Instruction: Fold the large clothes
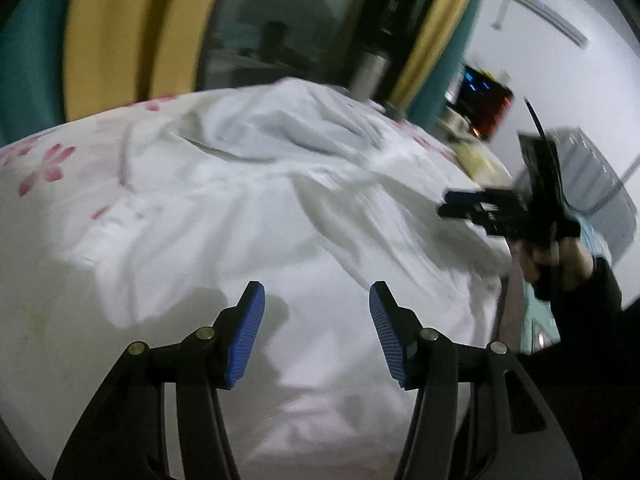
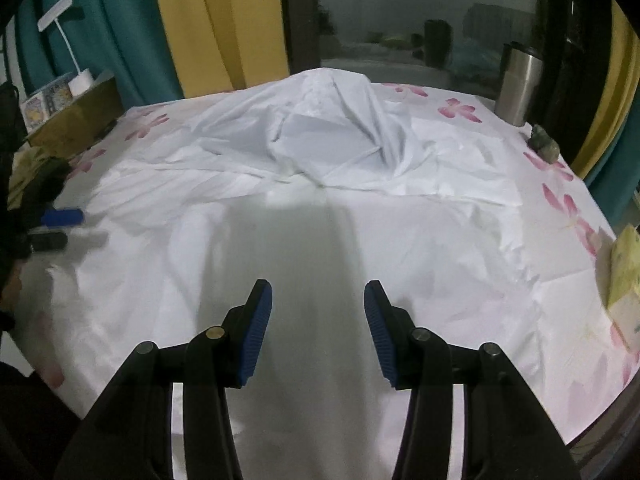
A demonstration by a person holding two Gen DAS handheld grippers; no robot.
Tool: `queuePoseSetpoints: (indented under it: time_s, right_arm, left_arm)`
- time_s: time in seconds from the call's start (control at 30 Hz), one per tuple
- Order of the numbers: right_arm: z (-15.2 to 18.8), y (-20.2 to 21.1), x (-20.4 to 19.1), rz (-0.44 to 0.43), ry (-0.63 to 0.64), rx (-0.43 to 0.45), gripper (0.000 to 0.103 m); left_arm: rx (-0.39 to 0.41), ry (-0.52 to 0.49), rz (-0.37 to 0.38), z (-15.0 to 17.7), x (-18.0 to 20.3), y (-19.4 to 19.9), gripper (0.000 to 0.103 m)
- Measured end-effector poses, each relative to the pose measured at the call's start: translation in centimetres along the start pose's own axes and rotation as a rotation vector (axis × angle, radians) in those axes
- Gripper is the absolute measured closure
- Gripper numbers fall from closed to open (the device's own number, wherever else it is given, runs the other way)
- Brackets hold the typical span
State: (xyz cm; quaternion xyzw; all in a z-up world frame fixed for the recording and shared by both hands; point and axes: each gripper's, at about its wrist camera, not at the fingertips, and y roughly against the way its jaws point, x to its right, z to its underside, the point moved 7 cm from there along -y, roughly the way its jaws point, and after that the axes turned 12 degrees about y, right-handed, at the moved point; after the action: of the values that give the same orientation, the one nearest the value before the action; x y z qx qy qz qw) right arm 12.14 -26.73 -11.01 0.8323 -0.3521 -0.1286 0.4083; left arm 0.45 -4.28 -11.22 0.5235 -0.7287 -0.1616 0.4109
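I have both the left gripper (image 1: 316,300) and right gripper (image 2: 318,298) spread and empty above the white garment (image 2: 320,152), bunched ahead of them. Next: reach forward for its edges to start folding.

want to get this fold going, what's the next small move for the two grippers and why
Probably lower both to the near edge of the white garment and pinch it. The left gripper and right gripper are open and hold nothing, and the garment lies rumpled, humped at the far side of the flowered cloth, so no fold has begun.
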Motion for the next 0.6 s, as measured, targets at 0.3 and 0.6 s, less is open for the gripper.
queuePoseSetpoints:
  time_s: [0.3, 0.6]
  right_arm:
    - [2.3, 0.9, -4.6, -0.021, 0.081, -0.029, 0.055]
    - [3.2, 1.9, -5.8, -0.056, 0.088, -0.024, 0.055]
  left_arm:
    - [-0.132, -0.158, -0.033, 4.4, 3.1, -2.3, 0.045]
    - [-0.117, -0.236, -0.152, 4.9, 2.4, -3.0, 0.101]
